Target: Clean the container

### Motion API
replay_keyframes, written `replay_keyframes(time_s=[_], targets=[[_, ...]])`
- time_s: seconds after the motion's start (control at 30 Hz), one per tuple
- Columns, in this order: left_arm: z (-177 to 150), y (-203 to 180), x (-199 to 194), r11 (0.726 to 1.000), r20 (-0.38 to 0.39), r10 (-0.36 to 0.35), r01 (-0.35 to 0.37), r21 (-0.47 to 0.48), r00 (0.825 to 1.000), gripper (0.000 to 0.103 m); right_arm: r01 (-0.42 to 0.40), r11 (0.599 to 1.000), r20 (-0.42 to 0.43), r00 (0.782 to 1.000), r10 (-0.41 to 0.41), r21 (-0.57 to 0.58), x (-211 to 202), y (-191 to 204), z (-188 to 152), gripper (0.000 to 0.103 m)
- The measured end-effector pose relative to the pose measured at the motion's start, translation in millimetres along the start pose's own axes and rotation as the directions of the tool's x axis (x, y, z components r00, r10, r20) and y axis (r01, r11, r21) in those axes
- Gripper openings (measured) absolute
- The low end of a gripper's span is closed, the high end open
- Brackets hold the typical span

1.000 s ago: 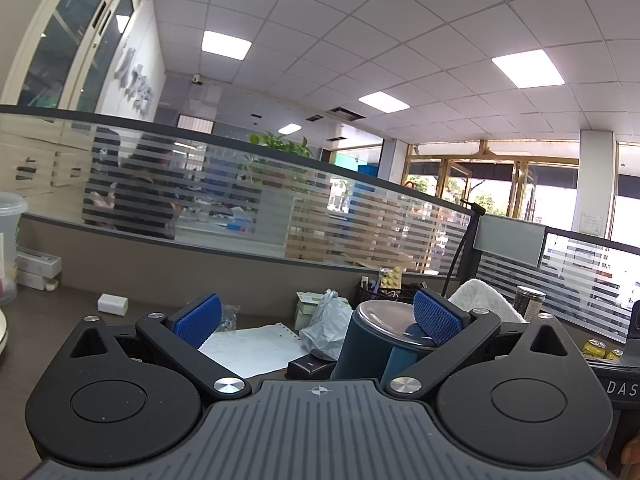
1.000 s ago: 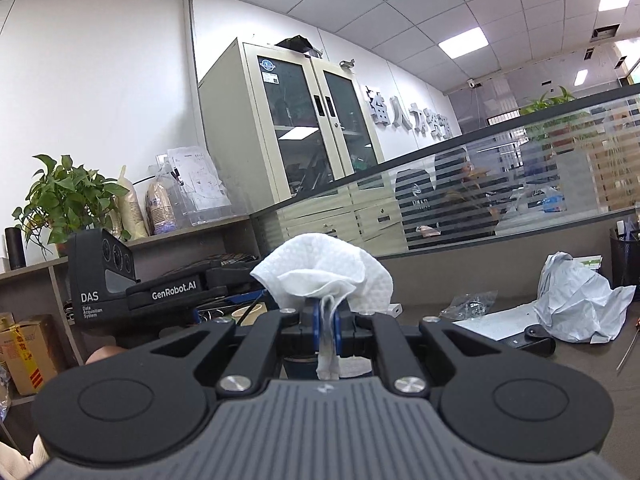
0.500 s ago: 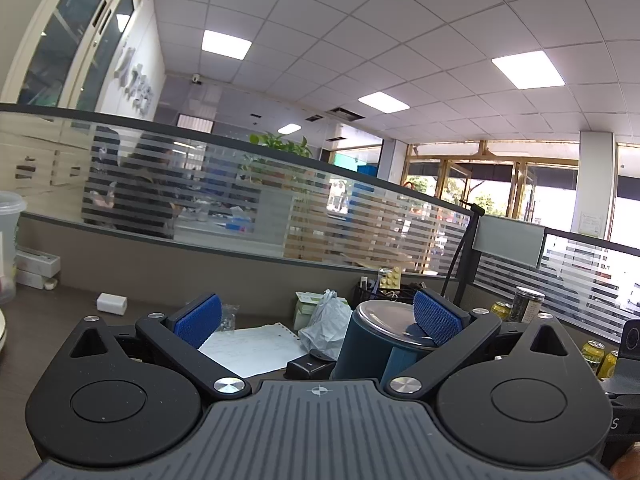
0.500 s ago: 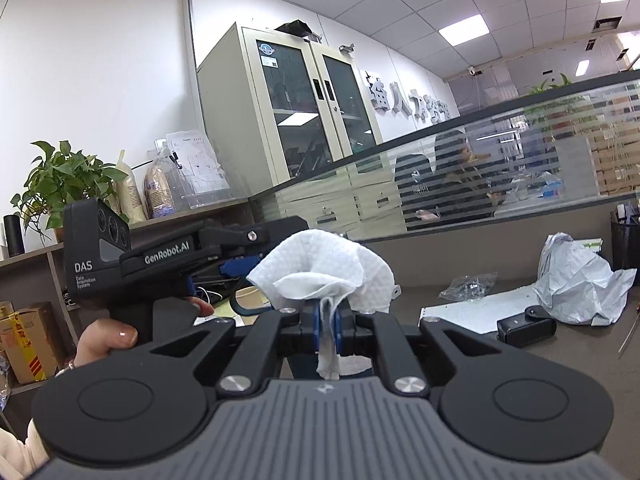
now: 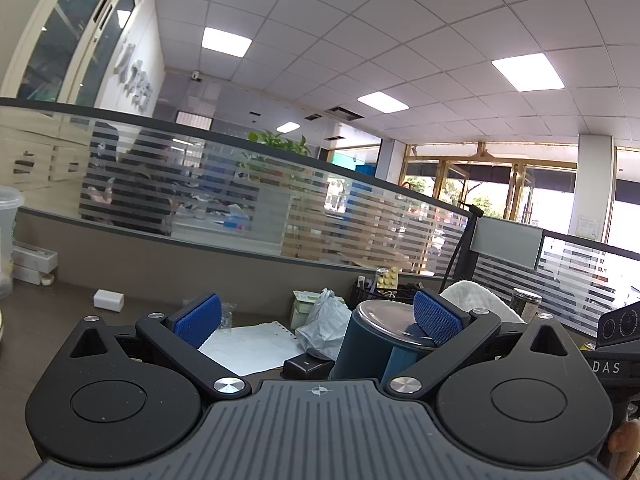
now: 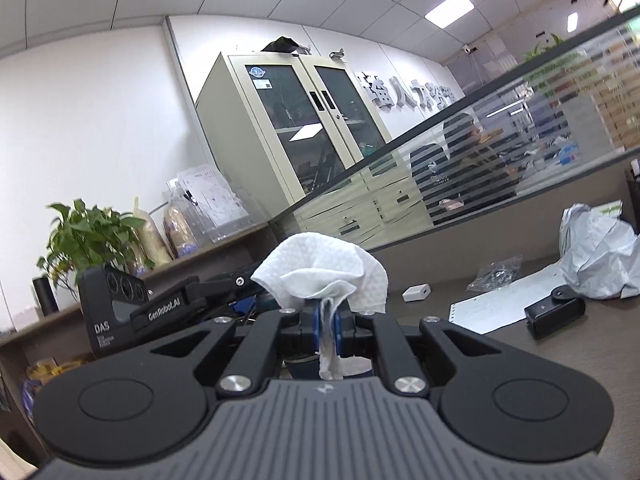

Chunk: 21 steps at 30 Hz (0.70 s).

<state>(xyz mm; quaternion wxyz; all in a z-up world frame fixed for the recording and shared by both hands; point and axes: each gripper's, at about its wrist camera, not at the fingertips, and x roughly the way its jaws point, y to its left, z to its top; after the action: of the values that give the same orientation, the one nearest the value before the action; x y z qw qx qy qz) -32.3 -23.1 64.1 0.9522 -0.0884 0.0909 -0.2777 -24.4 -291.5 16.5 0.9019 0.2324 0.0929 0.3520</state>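
Right wrist view: your right hand-held gripper point(image 6: 329, 320) pinches the tissue point(image 6: 322, 270); wipe the container point(image 5: 376, 340) beside your wide-open left hand-held gripper point(image 5: 316, 318) gently.

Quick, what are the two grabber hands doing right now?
Left gripper: open, fingers wide, teal container between them, not squeezed.
Right gripper: closed, pinching a white paper towel.

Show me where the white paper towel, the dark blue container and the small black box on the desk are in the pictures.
white paper towel point(image 6: 320, 270), right wrist view, on its bunched upper part.
dark blue container point(image 5: 362, 350), left wrist view, on its side wall.
small black box point(image 6: 554, 317), right wrist view, on its front face.
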Motion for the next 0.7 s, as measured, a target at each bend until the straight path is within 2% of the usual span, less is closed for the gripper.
replay_keyframes(time_s=[0.7], targets=[[1.0,-3.5,1.4,1.0,0.002,0.0,0.0,-0.003,1.0,0.103,0.056,0.998,-0.036,0.998,-0.055,0.029,2.8,-8.3,-7.4,0.012]])
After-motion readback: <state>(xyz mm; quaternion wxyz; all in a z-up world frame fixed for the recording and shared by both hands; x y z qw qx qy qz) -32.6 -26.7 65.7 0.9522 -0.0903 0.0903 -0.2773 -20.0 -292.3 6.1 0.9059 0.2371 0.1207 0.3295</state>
